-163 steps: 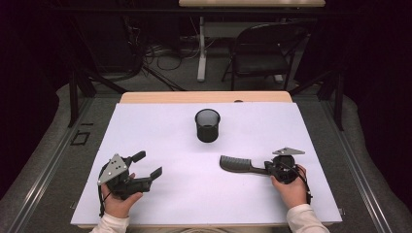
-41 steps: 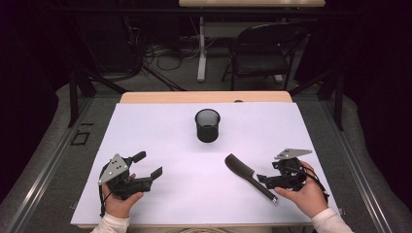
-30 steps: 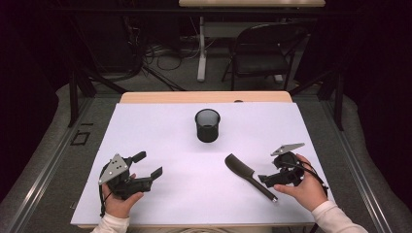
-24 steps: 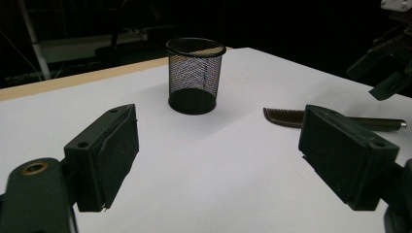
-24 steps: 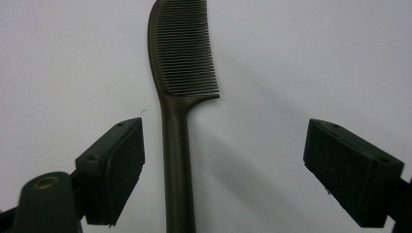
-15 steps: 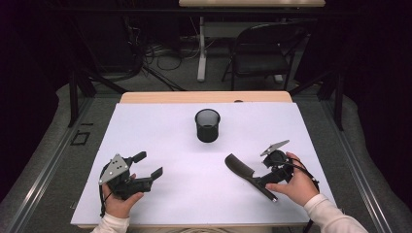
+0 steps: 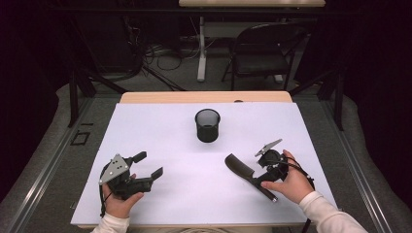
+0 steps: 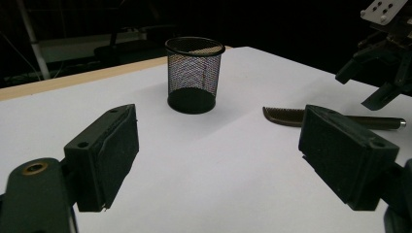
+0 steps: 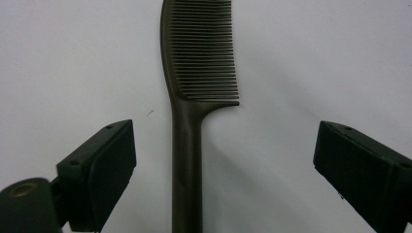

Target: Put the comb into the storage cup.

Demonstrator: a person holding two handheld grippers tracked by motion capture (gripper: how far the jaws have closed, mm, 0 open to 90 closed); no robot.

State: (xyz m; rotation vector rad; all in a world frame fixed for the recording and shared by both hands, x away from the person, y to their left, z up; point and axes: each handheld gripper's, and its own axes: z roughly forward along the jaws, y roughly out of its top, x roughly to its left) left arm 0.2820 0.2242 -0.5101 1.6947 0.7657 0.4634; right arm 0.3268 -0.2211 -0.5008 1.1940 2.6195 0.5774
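Hovering low over the comb [image 9: 194, 97], right claw [image 9: 223, 170] stands wide open, pads clear on both sides and nothing gripped; its jaws have just been opening. Seen from the right gripper view, the comb's handle runs up between the two jaws, nearer the left-hand one, with the toothed head beyond them and teeth pointing to that view's right. From the high view, right claw [image 7: 262, 167] sits over the comb's [image 7: 245, 172] handle, the person's right hand [image 7: 291, 182] behind it. Comb lies flat on the white surface [image 7: 165, 131], diagonal, head toward the middle of the surface and handle tip toward the near right. Left claw [image 7: 148, 165] is also wide open and empty, held in the left hand [image 7: 119, 201] at the near left, well apart from the comb. In the left gripper view, left claw [image 8: 218, 155] frames bare white surface [image 8: 218, 194], with the comb [image 8: 286, 116] beyond and the right claw [image 8: 379, 73] above the comb's handle. Black mesh cup [image 7: 207, 125] stands upright toward the far middle of the surface, apart from comb and both claws; same cup [image 8: 193, 75] shows empty-looking through the mesh.
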